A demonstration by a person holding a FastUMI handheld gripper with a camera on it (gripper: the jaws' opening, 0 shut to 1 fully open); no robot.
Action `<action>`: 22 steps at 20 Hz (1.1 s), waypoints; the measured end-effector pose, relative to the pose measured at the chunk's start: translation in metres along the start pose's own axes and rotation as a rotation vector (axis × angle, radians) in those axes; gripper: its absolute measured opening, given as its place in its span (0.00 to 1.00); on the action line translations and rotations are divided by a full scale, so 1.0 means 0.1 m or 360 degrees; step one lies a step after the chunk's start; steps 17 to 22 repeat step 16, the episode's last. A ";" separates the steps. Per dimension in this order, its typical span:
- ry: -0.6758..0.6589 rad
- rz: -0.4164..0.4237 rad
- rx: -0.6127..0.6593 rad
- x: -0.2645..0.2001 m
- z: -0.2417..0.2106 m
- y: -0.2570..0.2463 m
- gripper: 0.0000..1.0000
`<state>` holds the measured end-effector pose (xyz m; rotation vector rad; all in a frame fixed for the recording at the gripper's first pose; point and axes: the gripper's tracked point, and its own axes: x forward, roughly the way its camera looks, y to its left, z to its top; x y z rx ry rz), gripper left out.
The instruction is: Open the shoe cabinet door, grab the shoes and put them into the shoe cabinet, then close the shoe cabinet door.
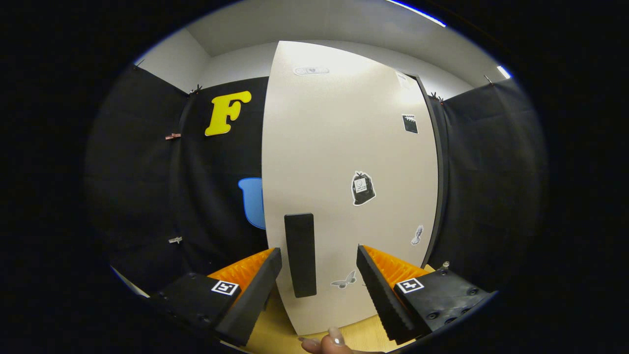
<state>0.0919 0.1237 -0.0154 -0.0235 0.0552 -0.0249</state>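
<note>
Across the centre of the frame stands the tall, pale beige shoe cabinet door [339,162], its flat face turned toward the camera and reaching from near the top of the view down to the light wooden worktop [363,332] at the bottom. A long black rectangular handle [300,254] is fixed upright on the lower left part of the door. Several small stickers dot the panel: a dark bag-shaped sticker [362,189] right of centre, a small black square sticker [410,124] toward the upper right, a pale butterfly sticker [344,280] low down, and a small pale sticker [417,235] near the right edge.

The hand-held gripper [319,268] is released, its two fingers spread wide apart at the bottom of the frame. The black handle lies in the gap between them, closer to the left finger, and neither finger presses on it. The door's left edge sits just beside the left finger.

Black cloth walls hang on both sides of the door. At the bottom centre, a person's fingertips [330,340] show just below the door's lower edge.
</note>
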 end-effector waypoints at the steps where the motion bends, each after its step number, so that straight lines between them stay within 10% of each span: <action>1: -0.0002 0.0002 -0.0007 -0.01 0.00 0.00 1.00; 22: 0.0002 -0.0035 0.0004 -0.02 -0.04 -0.05 1.00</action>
